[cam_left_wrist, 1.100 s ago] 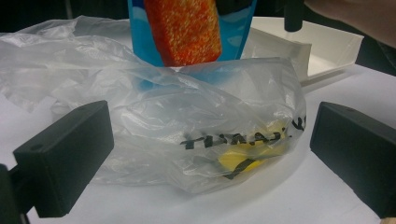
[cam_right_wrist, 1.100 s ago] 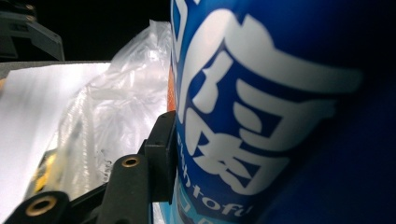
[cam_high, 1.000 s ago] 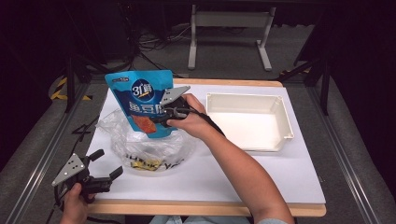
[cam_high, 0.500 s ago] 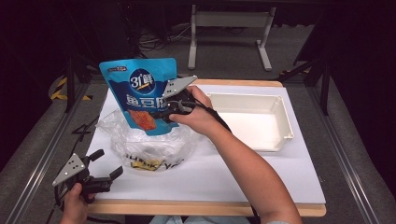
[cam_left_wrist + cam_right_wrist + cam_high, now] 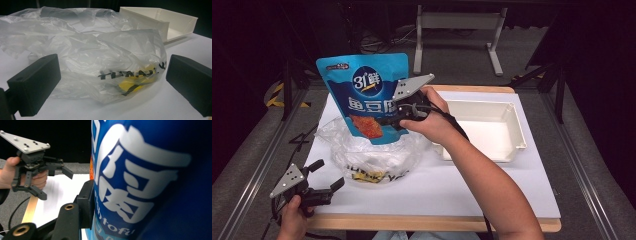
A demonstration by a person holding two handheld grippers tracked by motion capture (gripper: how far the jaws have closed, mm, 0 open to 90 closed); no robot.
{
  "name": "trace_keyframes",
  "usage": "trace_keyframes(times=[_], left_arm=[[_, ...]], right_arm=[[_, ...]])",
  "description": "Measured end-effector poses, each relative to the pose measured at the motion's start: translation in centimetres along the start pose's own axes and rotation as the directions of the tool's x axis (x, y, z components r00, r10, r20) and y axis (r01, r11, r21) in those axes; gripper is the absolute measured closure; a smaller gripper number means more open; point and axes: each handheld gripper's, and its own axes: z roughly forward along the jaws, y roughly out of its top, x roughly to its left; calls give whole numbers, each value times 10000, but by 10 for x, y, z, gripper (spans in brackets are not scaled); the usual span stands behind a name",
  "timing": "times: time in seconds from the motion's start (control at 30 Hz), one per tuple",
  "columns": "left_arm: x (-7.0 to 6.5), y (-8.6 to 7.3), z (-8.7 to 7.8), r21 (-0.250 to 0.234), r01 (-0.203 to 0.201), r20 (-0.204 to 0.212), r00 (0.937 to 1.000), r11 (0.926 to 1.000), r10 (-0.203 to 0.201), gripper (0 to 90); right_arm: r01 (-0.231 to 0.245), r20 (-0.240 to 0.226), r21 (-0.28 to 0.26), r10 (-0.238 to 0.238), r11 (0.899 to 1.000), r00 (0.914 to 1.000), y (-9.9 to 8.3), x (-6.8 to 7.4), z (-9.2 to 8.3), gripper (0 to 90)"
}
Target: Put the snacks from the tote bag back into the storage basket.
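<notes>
Pouch [image 5: 362, 95] was off the table, clamped in our right claw [image 5: 398, 116] above the plastic bag [image 5: 372, 152]. Left claw [image 5: 324, 175] sat wide open, empty, at 7 o'clock. Tray [image 5: 512, 131] at 3 o'clock unfilled, so placing probably remained.

dark room, grey floor [image 5: 257, 145], metal stand [image 5: 458, 22] behind table [image 5: 492, 200]

Both grippers [image 5: 326, 176] [image 5: 398, 116] were black, each topped by a grey triangular plate dotted with screws; bare forearms.
</notes>
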Motion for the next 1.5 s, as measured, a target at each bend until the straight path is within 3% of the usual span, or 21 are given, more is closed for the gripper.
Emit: trace_keyframes(times=[0.63,1.2,1.5], left_arm=[[0,0,2,19,39,6,10000,10000,-39,2],[1,-1,3,118,49,-60,10000,9999,-48,2],[1,-2,4,156,63,-126,9999,9999,-61,2]], right_arm=[[81,69,51,-81,10000,9999,-6,6,-39,536],[-151,839,78,144,9999,9964,-27,0,-89,536],[-382,1423,39,373,9993,9891,-42,-10,-122,536]])
